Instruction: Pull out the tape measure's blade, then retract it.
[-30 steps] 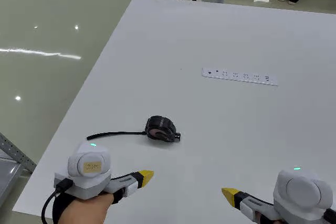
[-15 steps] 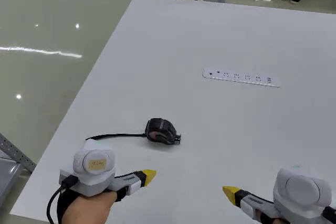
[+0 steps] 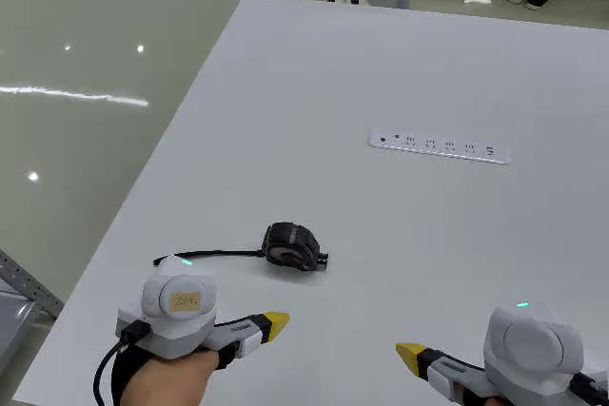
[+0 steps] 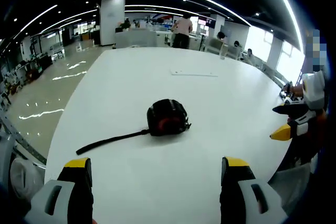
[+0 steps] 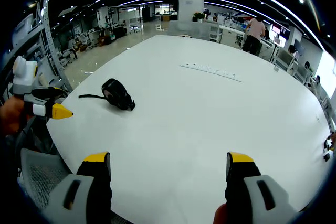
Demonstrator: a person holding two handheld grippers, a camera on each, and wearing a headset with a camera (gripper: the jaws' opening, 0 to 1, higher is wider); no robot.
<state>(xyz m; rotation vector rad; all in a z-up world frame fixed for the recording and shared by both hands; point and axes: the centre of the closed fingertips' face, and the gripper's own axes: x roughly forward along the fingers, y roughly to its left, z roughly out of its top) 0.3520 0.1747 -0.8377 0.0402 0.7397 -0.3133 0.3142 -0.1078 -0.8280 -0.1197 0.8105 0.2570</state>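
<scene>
Head view shows the black tape measure (image 3: pixel 294 246) lying on the white table (image 3: pixel 381 64) near its left edge, its strap (image 3: pixel 209 255) trailing toward that edge. The left gripper (image 4: pixel 156 165) and right gripper (image 5: pixel 169 158) hover apart from it, jaws spread.

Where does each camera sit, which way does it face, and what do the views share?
Head view: on the person's head, looking down at the white table; black round tape measure ahead, left tool, held by a hand, and right tool below.
Left gripper view: rides the left tool, looking between its open jaws at the tape measure; right tool at right.
Right gripper view: rides the right tool, facing across the table; left tool and hand at left.
Shared: all show the tape measure and white power strip.
</scene>
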